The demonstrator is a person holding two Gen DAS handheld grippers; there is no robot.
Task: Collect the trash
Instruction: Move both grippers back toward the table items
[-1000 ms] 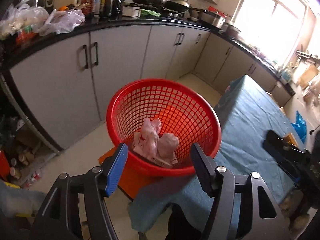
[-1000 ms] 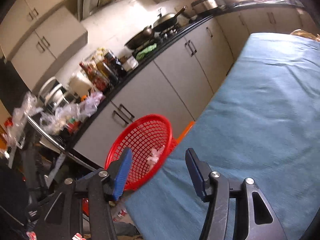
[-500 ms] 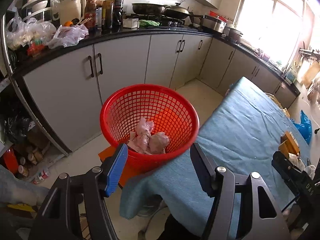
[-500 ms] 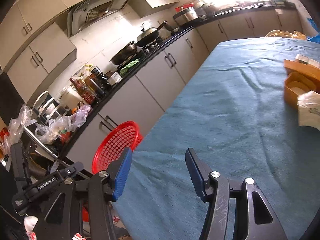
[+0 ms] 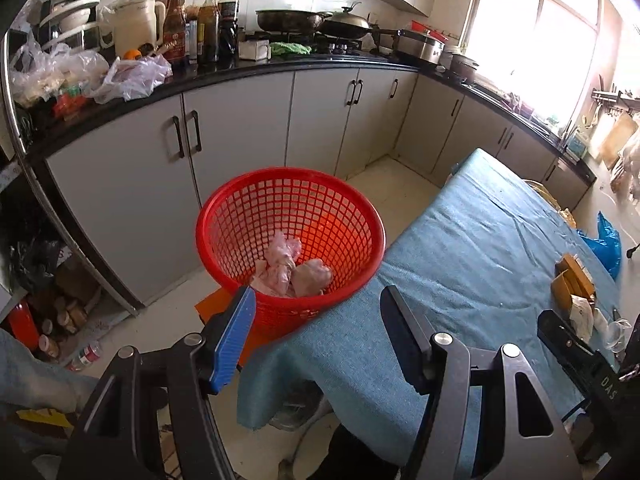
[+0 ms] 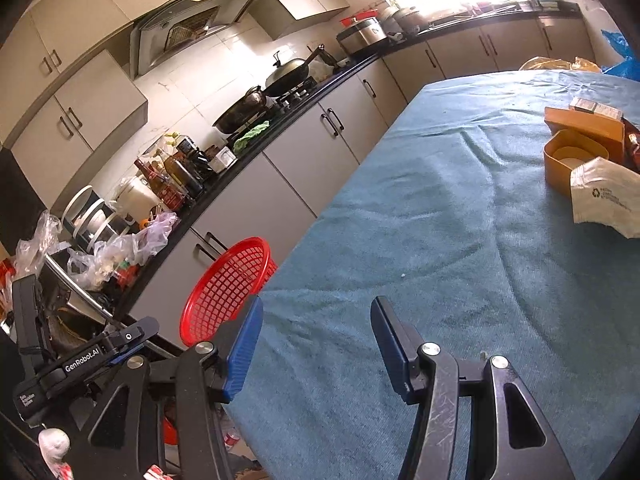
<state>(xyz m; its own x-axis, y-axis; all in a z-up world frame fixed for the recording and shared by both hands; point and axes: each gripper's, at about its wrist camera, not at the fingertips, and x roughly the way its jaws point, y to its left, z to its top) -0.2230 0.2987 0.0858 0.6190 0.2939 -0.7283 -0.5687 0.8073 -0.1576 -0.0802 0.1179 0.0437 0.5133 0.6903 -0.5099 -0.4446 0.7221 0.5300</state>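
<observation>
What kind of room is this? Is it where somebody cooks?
Yes, it looks like a home kitchen. There are pans on a stove, sauce bottles on a black counter, and grey cupboards underneath. A red basket holding crumpled trash sits beside a blue-covered table.

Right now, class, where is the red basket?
In the left wrist view the basket sits centre frame, off the table's near-left corner, in front of the grey cabinets.

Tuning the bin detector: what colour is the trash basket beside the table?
Red, an open mesh plastic basket; clearest in the left wrist view.
</observation>
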